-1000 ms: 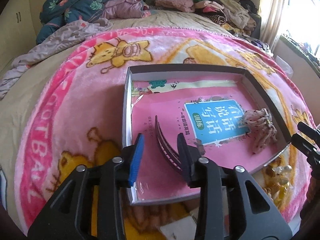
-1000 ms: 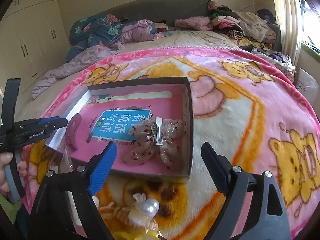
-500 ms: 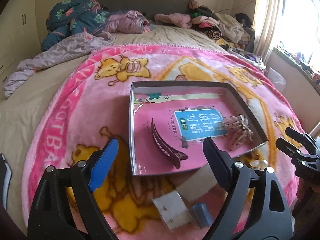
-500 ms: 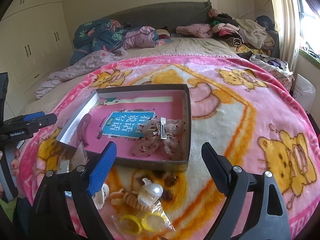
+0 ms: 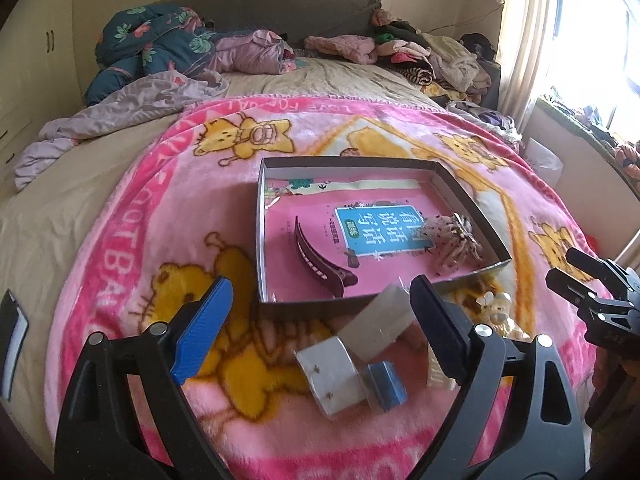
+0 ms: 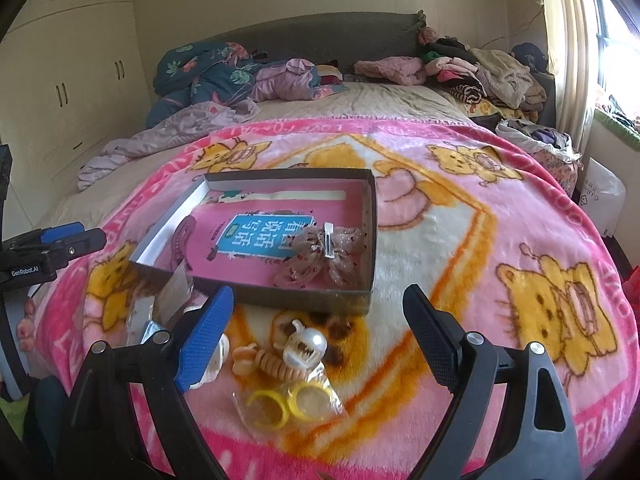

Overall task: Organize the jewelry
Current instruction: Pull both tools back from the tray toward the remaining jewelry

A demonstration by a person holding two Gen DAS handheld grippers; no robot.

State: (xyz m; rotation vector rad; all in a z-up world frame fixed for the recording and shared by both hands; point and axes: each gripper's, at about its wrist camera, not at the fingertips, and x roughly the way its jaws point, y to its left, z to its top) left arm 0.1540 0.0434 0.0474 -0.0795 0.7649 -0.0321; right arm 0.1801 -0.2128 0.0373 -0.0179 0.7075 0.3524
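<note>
A shallow grey box [image 5: 262,216] with a pink lining lies on the pink blanket; it also shows in the right wrist view [image 6: 370,216]. Inside it lie a dark maroon hair clip [image 5: 316,260] and a brownish bow hair clip [image 5: 456,242], the bow also in the right wrist view [image 6: 326,256]. My left gripper [image 5: 320,336] is open and empty, in front of the box. My right gripper [image 6: 318,338] is open and empty above a pearl clip [image 6: 306,346] and a bag of yellow rings [image 6: 288,402].
Clear packets with card and a blue piece [image 5: 360,356] lie in front of the box. Small pearl pieces [image 5: 496,306] lie by the box's near right corner. Piled clothes [image 5: 420,52] and bedding [image 5: 168,48] fill the far end of the bed. A window is at the right.
My left gripper has opened, let go of the maroon hair clip in the box and drawn back. My right gripper has also drawn back from the box, still open.
</note>
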